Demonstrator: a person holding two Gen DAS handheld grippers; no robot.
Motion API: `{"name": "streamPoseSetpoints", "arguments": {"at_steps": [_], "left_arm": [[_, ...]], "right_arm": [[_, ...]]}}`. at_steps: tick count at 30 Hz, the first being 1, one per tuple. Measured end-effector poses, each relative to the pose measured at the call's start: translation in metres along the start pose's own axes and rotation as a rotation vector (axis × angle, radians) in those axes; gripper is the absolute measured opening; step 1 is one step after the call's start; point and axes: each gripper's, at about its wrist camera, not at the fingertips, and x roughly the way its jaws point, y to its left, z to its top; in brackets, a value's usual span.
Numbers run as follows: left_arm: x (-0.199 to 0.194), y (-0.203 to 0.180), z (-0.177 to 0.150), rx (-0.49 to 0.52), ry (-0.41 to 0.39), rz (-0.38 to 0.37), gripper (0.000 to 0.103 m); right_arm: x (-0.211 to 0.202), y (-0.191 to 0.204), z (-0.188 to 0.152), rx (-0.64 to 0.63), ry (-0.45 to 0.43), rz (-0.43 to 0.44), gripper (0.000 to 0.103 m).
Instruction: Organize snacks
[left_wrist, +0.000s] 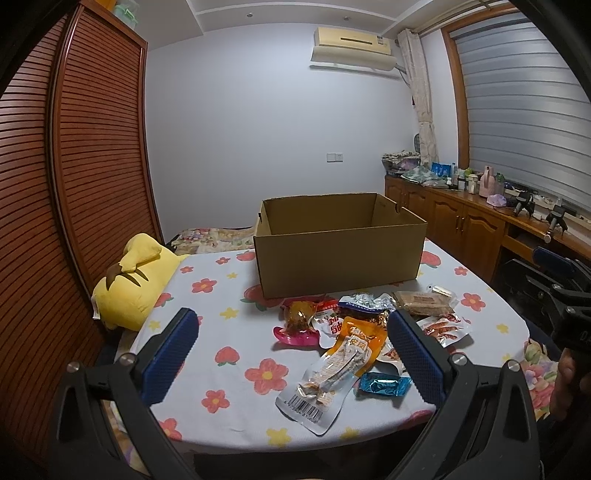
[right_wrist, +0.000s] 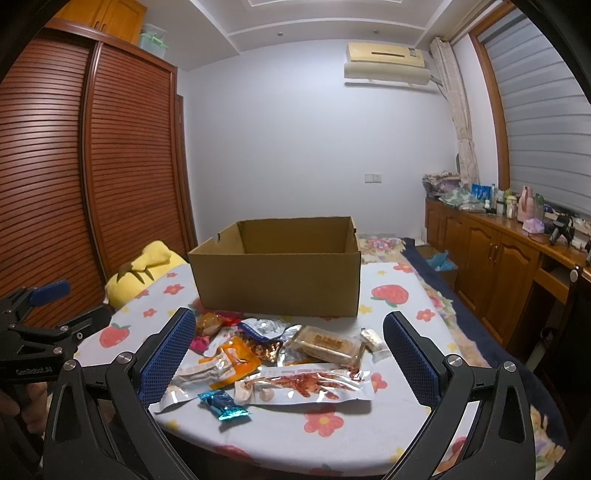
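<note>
An open empty cardboard box (left_wrist: 340, 254) stands on a table with a flowered cloth (left_wrist: 221, 332); it also shows in the right wrist view (right_wrist: 280, 280). In front of it lies a pile of snack packets: an orange packet (left_wrist: 354, 347), a blue foil candy (left_wrist: 384, 384), a pink jelly cup (left_wrist: 299, 321), a biscuit bar (right_wrist: 325, 345) and a clear packet of red meat (right_wrist: 306, 384). My left gripper (left_wrist: 291, 343) is open, above the pile's left side. My right gripper (right_wrist: 291, 350) is open, above the pile. Both are empty.
A yellow plush toy (left_wrist: 133, 284) lies at the table's left edge. A slatted wooden wardrobe (left_wrist: 74, 166) stands left. A wooden sideboard (right_wrist: 498, 266) with bottles runs along the right wall. The table's near edge is just below the snacks.
</note>
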Motion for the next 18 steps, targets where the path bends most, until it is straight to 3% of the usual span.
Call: {"name": "streamPoseSetpoints", "arguments": {"at_steps": [18], "left_arm": [[-0.0016, -0.004, 0.001, 0.007, -0.009, -0.003, 0.103]], "right_arm": [[-0.0002, 0.0001, 0.0005, 0.001, 0.002, 0.002, 0.103]]}}
